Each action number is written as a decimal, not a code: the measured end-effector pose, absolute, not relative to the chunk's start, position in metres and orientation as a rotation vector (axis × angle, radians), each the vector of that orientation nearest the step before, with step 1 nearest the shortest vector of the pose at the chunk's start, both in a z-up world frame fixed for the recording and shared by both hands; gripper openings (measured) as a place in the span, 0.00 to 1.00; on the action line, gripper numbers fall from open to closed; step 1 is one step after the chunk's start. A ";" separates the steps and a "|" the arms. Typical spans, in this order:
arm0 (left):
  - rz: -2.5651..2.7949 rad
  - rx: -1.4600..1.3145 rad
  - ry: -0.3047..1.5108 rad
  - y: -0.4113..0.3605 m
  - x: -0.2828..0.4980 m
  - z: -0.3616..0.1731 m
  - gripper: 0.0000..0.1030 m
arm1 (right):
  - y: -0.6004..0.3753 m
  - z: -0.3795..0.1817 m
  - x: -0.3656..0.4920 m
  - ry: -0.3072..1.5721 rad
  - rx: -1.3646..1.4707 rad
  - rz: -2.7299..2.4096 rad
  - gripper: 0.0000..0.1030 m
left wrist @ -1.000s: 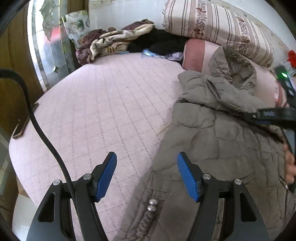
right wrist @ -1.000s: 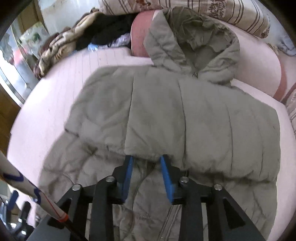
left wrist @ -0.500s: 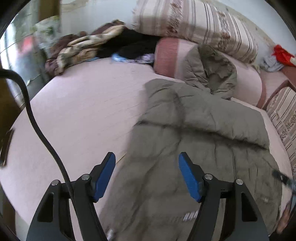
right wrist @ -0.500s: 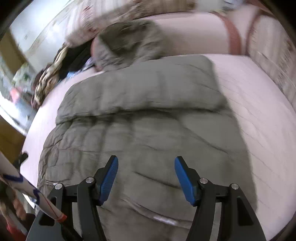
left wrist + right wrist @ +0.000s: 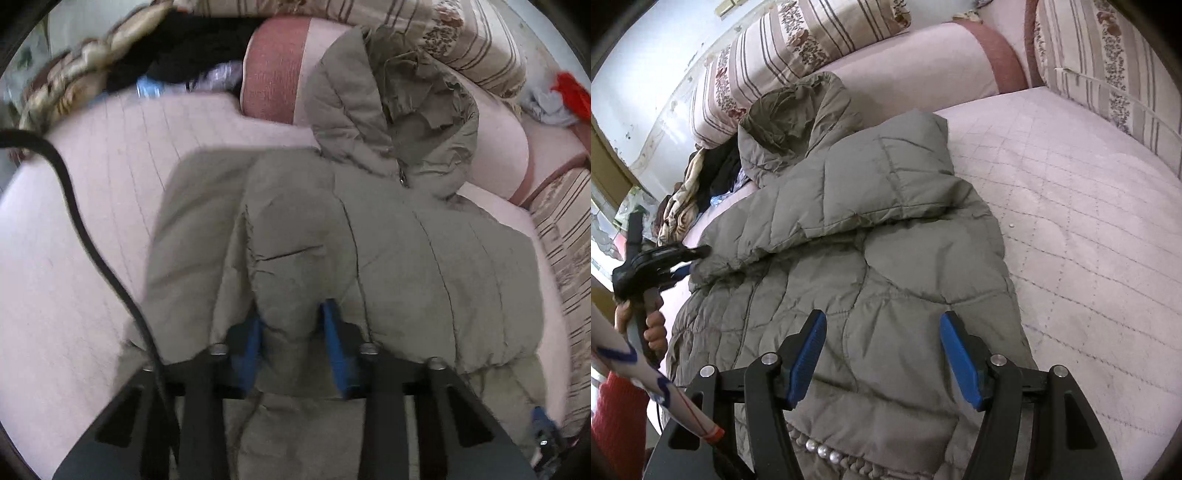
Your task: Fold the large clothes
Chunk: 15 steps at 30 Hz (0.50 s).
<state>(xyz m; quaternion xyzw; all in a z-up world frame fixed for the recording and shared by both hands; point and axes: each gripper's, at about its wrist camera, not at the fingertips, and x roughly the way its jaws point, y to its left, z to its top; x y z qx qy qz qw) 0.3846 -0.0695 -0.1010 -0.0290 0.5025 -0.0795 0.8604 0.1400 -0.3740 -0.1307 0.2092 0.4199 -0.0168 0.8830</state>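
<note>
An olive-grey quilted hooded jacket [image 5: 424, 258] lies on the pink quilted bed [image 5: 92, 221], hood [image 5: 399, 110] up against the pillows. One sleeve [image 5: 871, 177] is folded across the body. My left gripper [image 5: 293, 332] is closing its jaws, and a bulging fold of the jacket is pinched between the blue pads. The right wrist view also shows the left gripper [image 5: 683, 264] at the jacket's left edge, held by a hand. My right gripper [image 5: 882, 358] hovers open over the jacket's lower part, near a beaded trim [image 5: 820, 450], with nothing pressed between its pads.
Striped pillows [image 5: 768, 59] and a pink bolster [image 5: 273, 74] line the far edge. A heap of dark and patterned clothes [image 5: 147, 48] lies at the back left. A black cable [image 5: 74, 206] crosses the left wrist view. Bare mattress [image 5: 1089, 240] lies right of the jacket.
The left gripper travelled from the bed's bare side onto the jacket and closed on a fold. The right gripper widened, swung to the jacket's right side and rolled.
</note>
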 end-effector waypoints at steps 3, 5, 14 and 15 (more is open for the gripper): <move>-0.116 -0.109 1.029 -0.054 0.392 -0.092 0.20 | -0.373 -0.128 0.142 0.867 0.434 -0.021 0.67; -0.079 -0.104 1.064 -0.049 0.400 -0.103 0.23 | -0.374 -0.130 0.143 0.868 0.445 -0.020 0.68; -0.013 -0.014 1.018 -0.056 0.372 -0.089 0.39 | -0.375 -0.138 0.152 0.894 0.447 -0.054 0.68; -0.015 0.001 0.993 -0.055 0.363 -0.079 0.39 | -0.374 -0.138 0.152 0.893 0.439 -0.061 0.68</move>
